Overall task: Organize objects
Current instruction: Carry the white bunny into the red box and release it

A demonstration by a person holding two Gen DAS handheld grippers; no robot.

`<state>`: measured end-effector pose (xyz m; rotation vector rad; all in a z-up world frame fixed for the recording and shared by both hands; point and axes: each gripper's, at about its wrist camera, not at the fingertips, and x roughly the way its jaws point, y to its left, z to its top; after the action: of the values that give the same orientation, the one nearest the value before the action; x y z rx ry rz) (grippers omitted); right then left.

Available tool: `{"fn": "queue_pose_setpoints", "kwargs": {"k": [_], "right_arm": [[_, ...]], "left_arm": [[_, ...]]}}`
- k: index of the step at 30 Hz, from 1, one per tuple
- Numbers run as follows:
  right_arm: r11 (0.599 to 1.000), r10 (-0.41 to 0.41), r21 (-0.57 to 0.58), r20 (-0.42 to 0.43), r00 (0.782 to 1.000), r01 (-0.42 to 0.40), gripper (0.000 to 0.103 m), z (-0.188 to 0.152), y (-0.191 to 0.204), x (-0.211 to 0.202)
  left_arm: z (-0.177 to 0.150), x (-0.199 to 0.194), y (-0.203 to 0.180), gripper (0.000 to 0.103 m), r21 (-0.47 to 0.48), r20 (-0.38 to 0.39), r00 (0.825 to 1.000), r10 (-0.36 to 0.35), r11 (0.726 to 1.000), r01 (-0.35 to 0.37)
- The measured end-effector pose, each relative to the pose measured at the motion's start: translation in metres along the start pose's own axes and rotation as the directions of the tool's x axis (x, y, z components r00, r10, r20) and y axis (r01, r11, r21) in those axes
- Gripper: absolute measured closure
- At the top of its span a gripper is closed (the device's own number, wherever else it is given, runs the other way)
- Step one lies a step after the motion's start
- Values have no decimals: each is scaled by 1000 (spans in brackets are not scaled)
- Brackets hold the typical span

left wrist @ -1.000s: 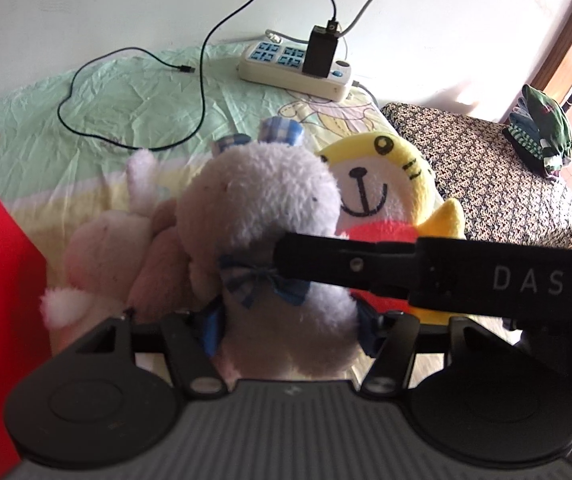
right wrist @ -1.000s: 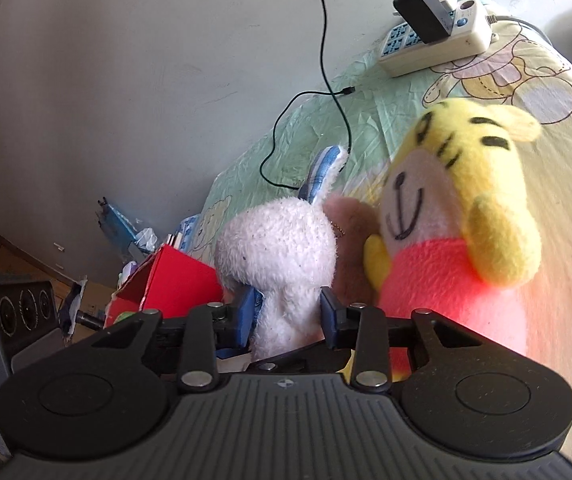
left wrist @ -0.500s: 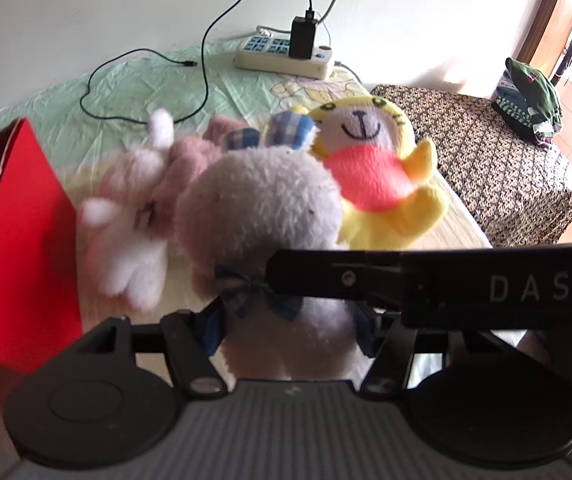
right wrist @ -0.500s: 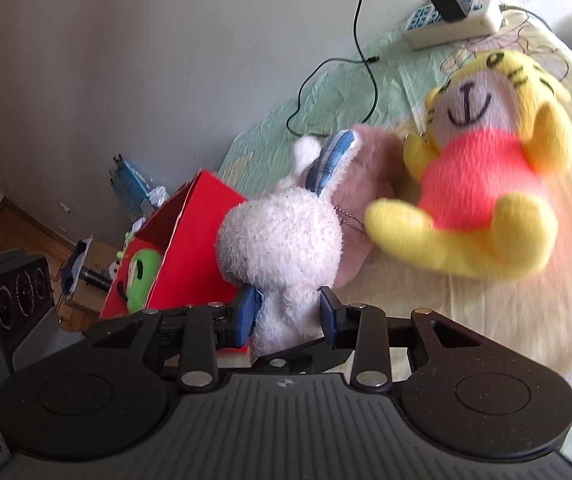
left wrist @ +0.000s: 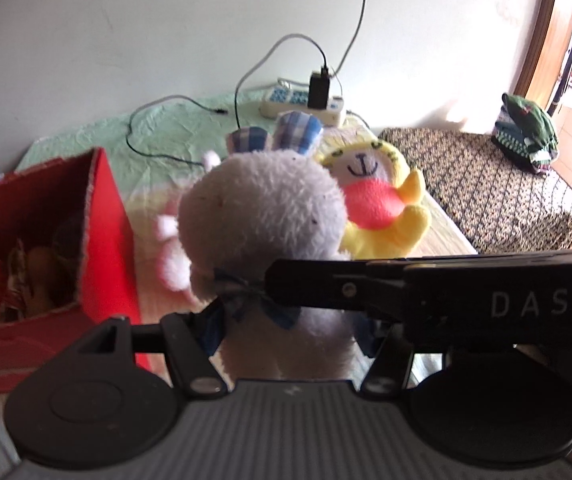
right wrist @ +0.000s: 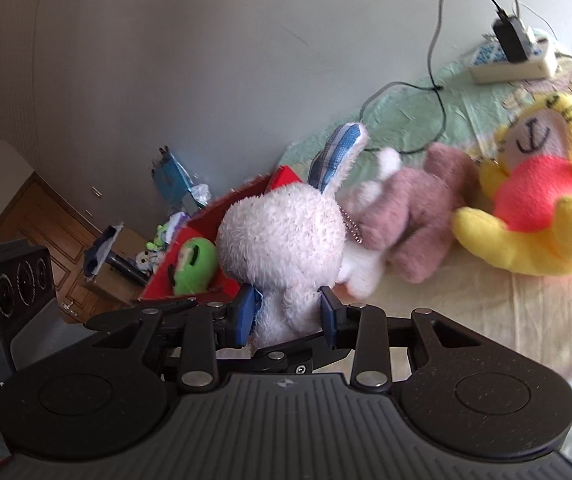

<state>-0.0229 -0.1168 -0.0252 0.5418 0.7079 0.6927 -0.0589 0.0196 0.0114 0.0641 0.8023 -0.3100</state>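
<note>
A white rabbit plush (left wrist: 262, 216) with blue checked ears and a blue bow hangs above the bed, held from two sides. My left gripper (left wrist: 287, 332) is shut on its body below the bow. In the right wrist view the rabbit plush (right wrist: 282, 236) sits between the blue pads of my right gripper (right wrist: 287, 312), which is shut on it. The right gripper's black finger (left wrist: 425, 292) crosses in front of the rabbit in the left wrist view. An open red box (left wrist: 102, 232) stands to the left, with a green toy (right wrist: 194, 264) inside the red box (right wrist: 202, 220).
A yellow tiger plush (right wrist: 533, 200) and a pink plush (right wrist: 417, 216) lie on the bedsheet behind the rabbit. A power strip (left wrist: 305, 104) with a charger and black cable lies by the wall. A patterned brown cover (left wrist: 485, 176) with folded green clothing (left wrist: 525, 128) is at the right.
Both grippers have lifted the rabbit and drawn it back from the other plushes, which now look smaller and farther. The red box has come into view at the left, open side showing.
</note>
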Motion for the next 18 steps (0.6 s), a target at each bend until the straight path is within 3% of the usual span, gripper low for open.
{"fn": "queue_pose_setpoints", "kwargs": {"k": [6,18], "right_arm": [[999,9,-36,48,999,-8,66,3,38,22],[998,47,-41,33,998,-45,65,24,95,122]], "left_arm": [[6,-28,31,42,26,78,997,17,999,-19],[17,-52,146,42,-23,129,990,63,998,-61]]}}
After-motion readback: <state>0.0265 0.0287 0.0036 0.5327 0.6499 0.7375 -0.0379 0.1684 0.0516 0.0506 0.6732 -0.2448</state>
